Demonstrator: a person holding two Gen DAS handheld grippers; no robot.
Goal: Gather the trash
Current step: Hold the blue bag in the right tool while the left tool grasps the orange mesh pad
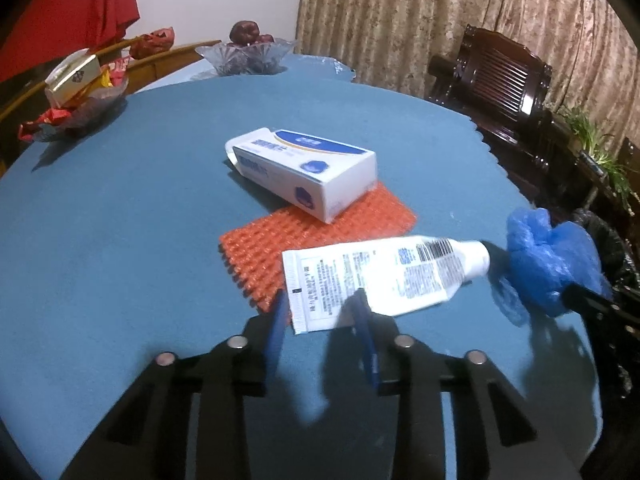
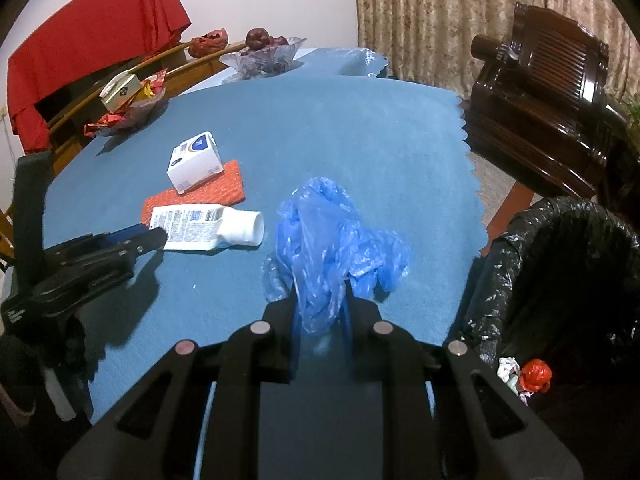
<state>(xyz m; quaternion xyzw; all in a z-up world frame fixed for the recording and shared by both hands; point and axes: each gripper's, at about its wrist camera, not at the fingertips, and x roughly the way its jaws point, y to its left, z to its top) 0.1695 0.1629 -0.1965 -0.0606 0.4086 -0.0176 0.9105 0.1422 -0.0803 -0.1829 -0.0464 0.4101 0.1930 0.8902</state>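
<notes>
A white squeezed tube (image 1: 384, 276) lies on the blue tablecloth, partly over an orange bubble sheet (image 1: 320, 240). A white and blue carton (image 1: 304, 168) rests on the sheet's far side. My left gripper (image 1: 320, 300) is open, its blue fingers either side of the tube's flat end, close above the cloth. My right gripper (image 2: 320, 292) is shut on a crumpled blue plastic bag (image 2: 332, 236), held just above the table's right part. The bag also shows in the left wrist view (image 1: 552, 260). The tube (image 2: 208, 224), sheet (image 2: 224, 188) and carton (image 2: 196, 162) lie left of it.
A black-lined trash bin (image 2: 560, 264) stands off the table's right edge with red and white scraps inside. A glass fruit bowl (image 1: 248, 54) and a snack dish (image 1: 76, 92) sit at the far left. A dark wooden chair (image 2: 540, 92) stands at the right.
</notes>
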